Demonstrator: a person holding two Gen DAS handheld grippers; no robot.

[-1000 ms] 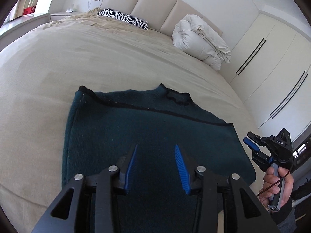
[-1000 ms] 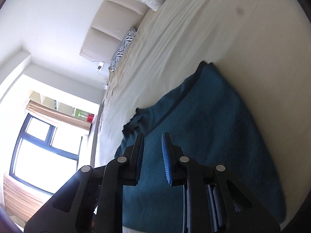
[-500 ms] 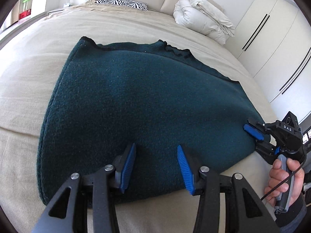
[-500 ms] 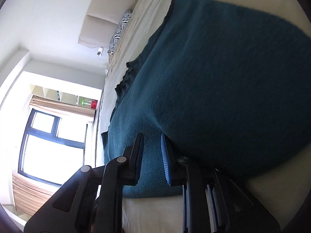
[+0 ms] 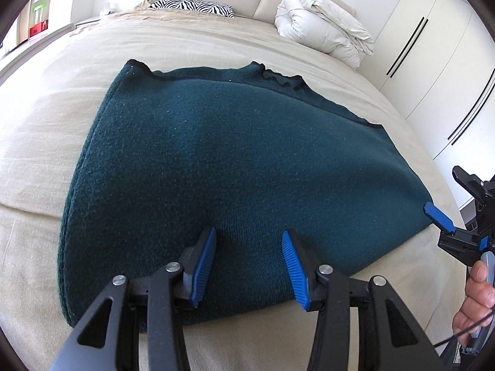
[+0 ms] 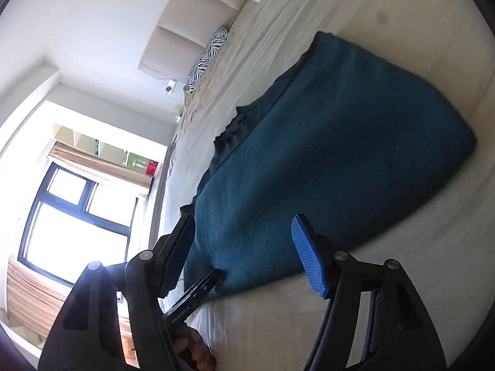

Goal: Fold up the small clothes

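Observation:
A dark teal knitted sweater lies folded flat on the beige bed, collar toward the headboard. It also shows in the right wrist view. My left gripper is open and empty, its blue pads just above the sweater's near folded edge. My right gripper is open and empty, hovering over the sweater's near right corner; it also shows at the right edge of the left wrist view.
A zebra-print pillow and a rolled white duvet lie by the padded headboard. White wardrobe doors stand to the right. A window and shelves are on the left.
My right gripper has opened wide and drawn back from the sweater's edge. My left gripper has stayed open and pulled back slightly. The sweater lies still.

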